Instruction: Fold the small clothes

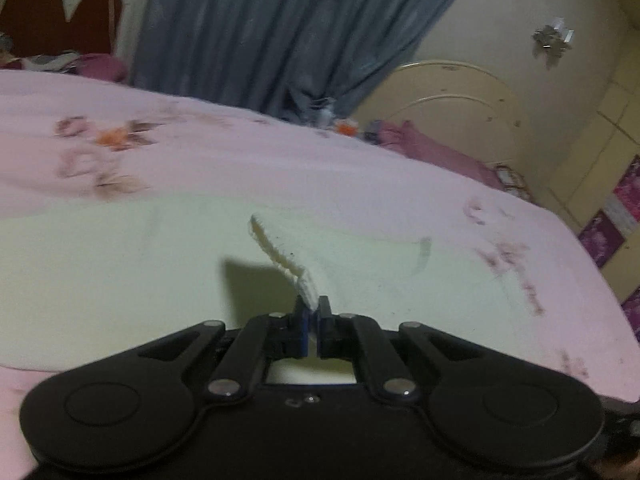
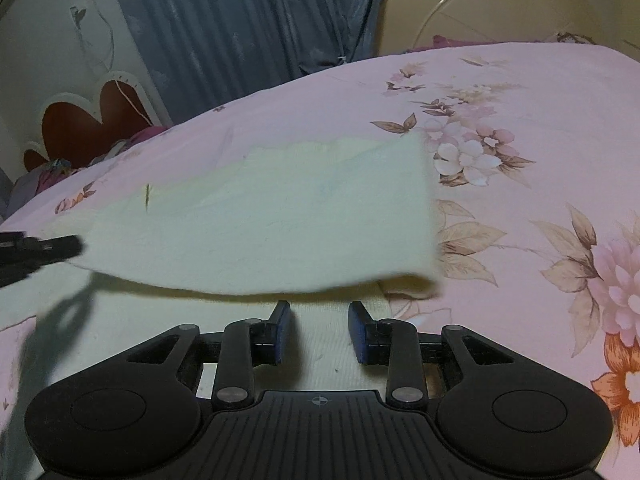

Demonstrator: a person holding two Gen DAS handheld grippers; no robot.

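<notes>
A pale cream cloth (image 1: 120,272) lies on the pink floral bedsheet (image 1: 200,152). My left gripper (image 1: 313,310) is shut on an edge of the cloth and lifts that edge off the bed. In the right wrist view the cloth (image 2: 280,220) has a lifted flap hanging over its lower layer. My right gripper (image 2: 318,312) is open and empty, just in front of the flap's near edge, over the lower layer. The left gripper shows at the left edge (image 2: 40,248), holding the flap's corner.
A blue curtain (image 1: 280,32) hangs behind the bed. A heart-shaped headboard (image 1: 60,8) stands at one end and a cream arched footboard (image 1: 452,100) at the other. Pink fabric and small items (image 1: 400,136) lie near the far edge.
</notes>
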